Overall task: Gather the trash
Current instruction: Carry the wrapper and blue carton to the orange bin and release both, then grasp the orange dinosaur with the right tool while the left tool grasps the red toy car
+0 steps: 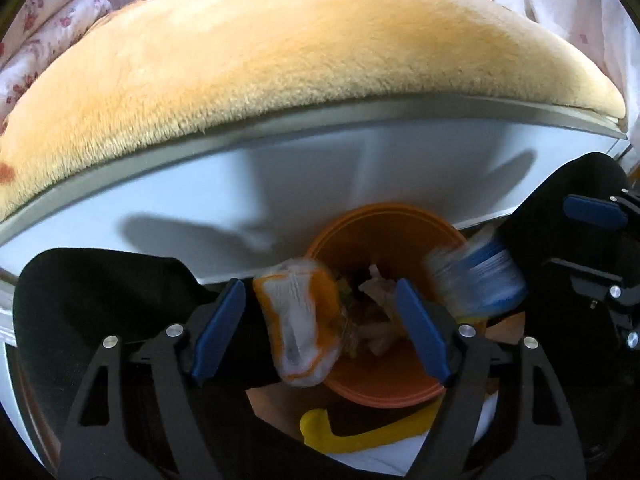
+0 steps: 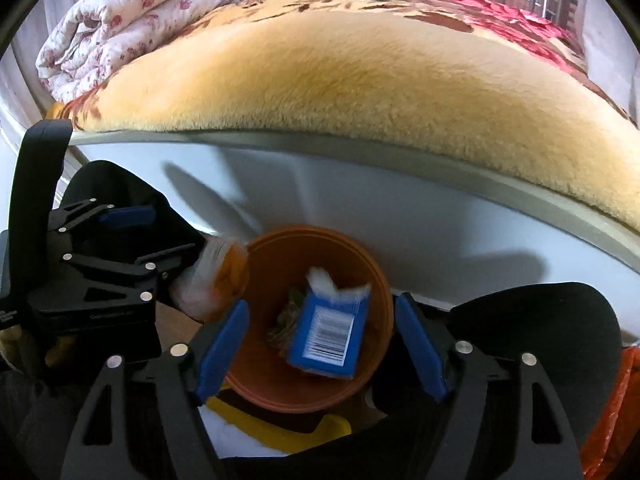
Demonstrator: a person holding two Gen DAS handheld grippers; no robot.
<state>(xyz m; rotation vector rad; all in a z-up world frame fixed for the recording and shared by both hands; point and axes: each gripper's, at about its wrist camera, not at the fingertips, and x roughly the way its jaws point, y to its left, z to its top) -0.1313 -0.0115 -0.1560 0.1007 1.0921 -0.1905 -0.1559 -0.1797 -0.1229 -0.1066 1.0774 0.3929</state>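
Over on the left, the left gripper (image 1: 320, 332) hangs above the orange bin (image 1: 384, 388) with its blue pads spread wide, and the orange-and-white wrapper (image 1: 300, 320) is between them, nearer the left pad, blurred, and nothing is pressing on it (whether it brushes that pad I cannot tell). It sits right at the bin's left rim, partly over the opening. Down inside the bin there's a jumble of scraps (image 1: 372, 312), too mixed to name. Moving right, the right gripper (image 2: 320, 344) is also over the bin (image 2: 256, 376), jaws wide apart, and the blue box (image 2: 328, 336) with its barcode face up lies tilted in the bin's mouth, clear of both pads. Behind it all runs the white bed frame (image 2: 400, 216), topped by the fluffy yellow blanket (image 2: 360, 80), with a folded floral quilt (image 2: 132, 12) at the far left.
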